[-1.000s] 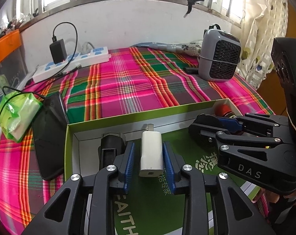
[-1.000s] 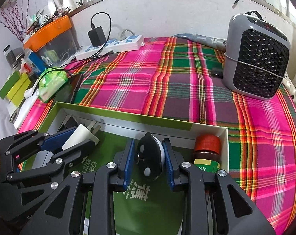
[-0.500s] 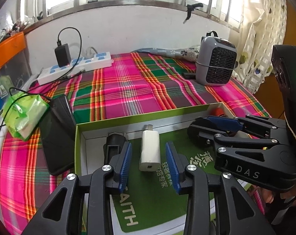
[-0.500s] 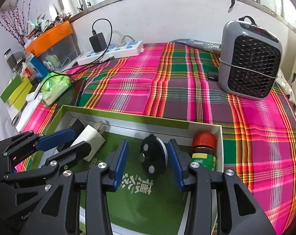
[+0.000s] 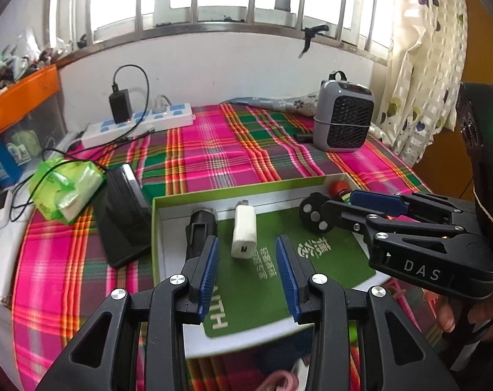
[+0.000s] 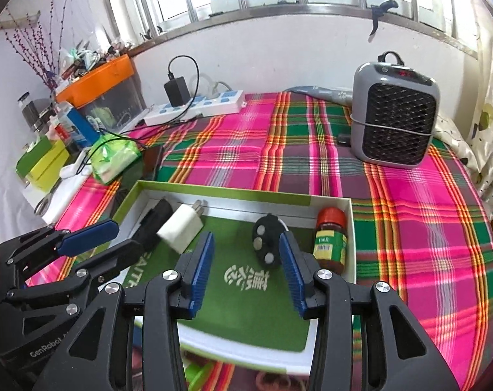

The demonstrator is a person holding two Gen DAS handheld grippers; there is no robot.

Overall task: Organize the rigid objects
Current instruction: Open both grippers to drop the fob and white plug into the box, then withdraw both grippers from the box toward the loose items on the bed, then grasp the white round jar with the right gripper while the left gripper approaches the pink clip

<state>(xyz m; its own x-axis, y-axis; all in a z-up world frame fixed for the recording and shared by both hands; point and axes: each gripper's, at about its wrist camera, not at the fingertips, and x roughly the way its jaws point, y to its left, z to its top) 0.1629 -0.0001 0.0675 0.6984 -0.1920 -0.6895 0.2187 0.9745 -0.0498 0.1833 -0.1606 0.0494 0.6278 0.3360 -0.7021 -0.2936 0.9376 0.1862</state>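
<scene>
A shallow green-rimmed box (image 5: 214,192) (image 6: 227,194) lies on the plaid cloth. Along its far wall sit a black adapter (image 5: 199,228) (image 6: 153,221), a white USB charger (image 5: 244,231) (image 6: 181,228), a black round disc with silver dots (image 5: 313,216) (image 6: 266,241) and a red-capped jar (image 6: 330,239) (image 5: 339,189). My left gripper (image 5: 248,268) is open, drawn back just short of the white charger. My right gripper (image 6: 246,265) is open too, back from the disc, with nothing between its pads.
A grey fan heater (image 5: 342,120) (image 6: 394,114) stands at the back right. A white power strip with a black plug (image 5: 139,123) (image 6: 197,107) lies at the back left. A green packet (image 5: 65,187) and a black phone (image 5: 122,215) lie left of the box.
Both grippers opened and pulled back and up. The left let go of the white charger, the right let go of the black disc; both objects stay in the box.
</scene>
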